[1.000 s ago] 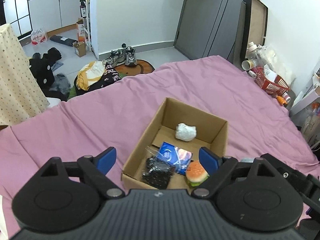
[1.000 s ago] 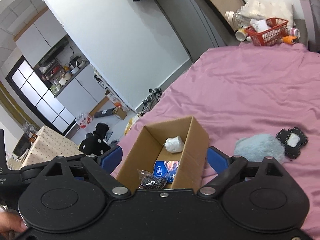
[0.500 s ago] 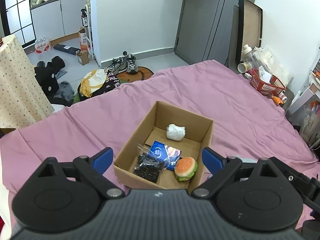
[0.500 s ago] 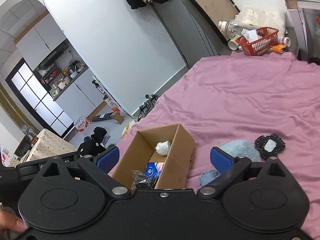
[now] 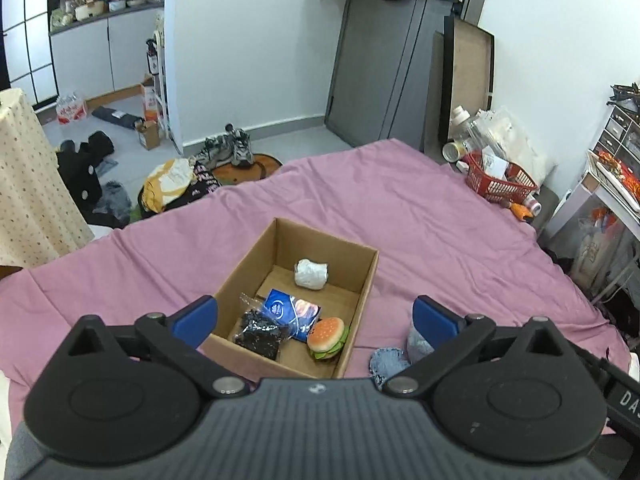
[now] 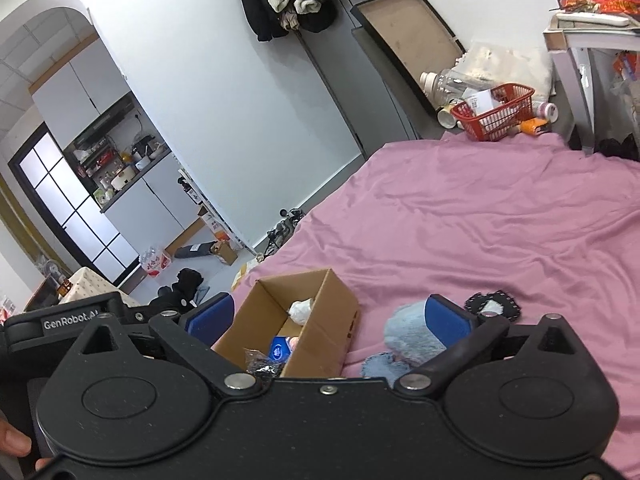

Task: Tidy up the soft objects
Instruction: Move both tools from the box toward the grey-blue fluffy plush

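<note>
Fingers of both the left gripper point(image 5: 315, 315) and right gripper point(image 6: 328, 318) gape wide and empty; the right should drop squarely over the fluffy blue toy point(image 6: 408, 338) beside the cardboard box point(image 6: 320, 330) before squeezing gently.

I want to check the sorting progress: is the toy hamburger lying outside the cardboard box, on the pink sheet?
No, the toy hamburger lies inside the cardboard box, in its near corner beside the blue packet.

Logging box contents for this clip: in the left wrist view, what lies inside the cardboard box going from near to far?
Toy hamburger and clear bag of black bits nearest, side by side → blue printed packet → white crumpled wad at the far end of the brown cardboard box.
</note>
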Motion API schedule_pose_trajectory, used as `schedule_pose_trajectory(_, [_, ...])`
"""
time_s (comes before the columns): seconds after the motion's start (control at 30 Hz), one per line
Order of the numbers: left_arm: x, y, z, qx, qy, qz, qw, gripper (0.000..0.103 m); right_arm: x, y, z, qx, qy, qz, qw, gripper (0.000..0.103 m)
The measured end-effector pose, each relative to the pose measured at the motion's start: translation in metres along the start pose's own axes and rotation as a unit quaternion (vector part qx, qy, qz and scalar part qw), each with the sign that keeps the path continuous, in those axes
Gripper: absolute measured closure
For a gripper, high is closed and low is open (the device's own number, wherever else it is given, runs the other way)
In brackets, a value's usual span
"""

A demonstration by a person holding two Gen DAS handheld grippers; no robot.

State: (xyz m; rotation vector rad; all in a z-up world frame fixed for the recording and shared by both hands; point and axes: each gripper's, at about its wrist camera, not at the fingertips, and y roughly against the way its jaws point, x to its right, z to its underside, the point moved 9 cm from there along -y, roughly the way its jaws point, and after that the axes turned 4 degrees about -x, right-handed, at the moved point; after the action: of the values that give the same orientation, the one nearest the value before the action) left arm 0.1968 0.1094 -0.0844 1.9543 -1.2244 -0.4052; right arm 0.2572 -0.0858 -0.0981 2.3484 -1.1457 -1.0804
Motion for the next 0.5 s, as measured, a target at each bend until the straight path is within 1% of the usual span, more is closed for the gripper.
schedule_pose_trajectory(0.1, [0.007, 0.007, 0.000, 0.011, 0.004, 0.009, 0.9999, 0.000, 0.007, 0.007, -0.001, -0.002, -0.003, 0.006, 1.000, 0.000])
schedule_pose_trajectory(0.23, [0.015, 0.014, 0.001, 0.025, -0.008, -0.006, 0.9997, 0.000, 0.015, 0.014, -0.001, -0.006, -0.002, 0.004, 1.000, 0.000])
schedule_pose_trajectory(0.37, [0.027, 0.015, 0.007, 0.023, -0.012, 0.009, 0.9996, 0.000, 0.027, 0.022, -0.004, 0.005, -0.011, 0.008, 1.000, 0.000])
schedule_pose_trajectory(0.43, [0.034, 0.014, 0.010, 0.024, -0.019, 0.012, 0.9995, 0.000, 0.036, 0.023, -0.004, 0.002, -0.021, 0.009, 1.000, 0.000])
schedule_pose_trajectory(0.5, [0.039, 0.013, 0.013, 0.019, -0.014, 0.023, 0.9995, 0.000, 0.046, 0.024, -0.004, 0.000, -0.035, 0.013, 0.999, 0.000])
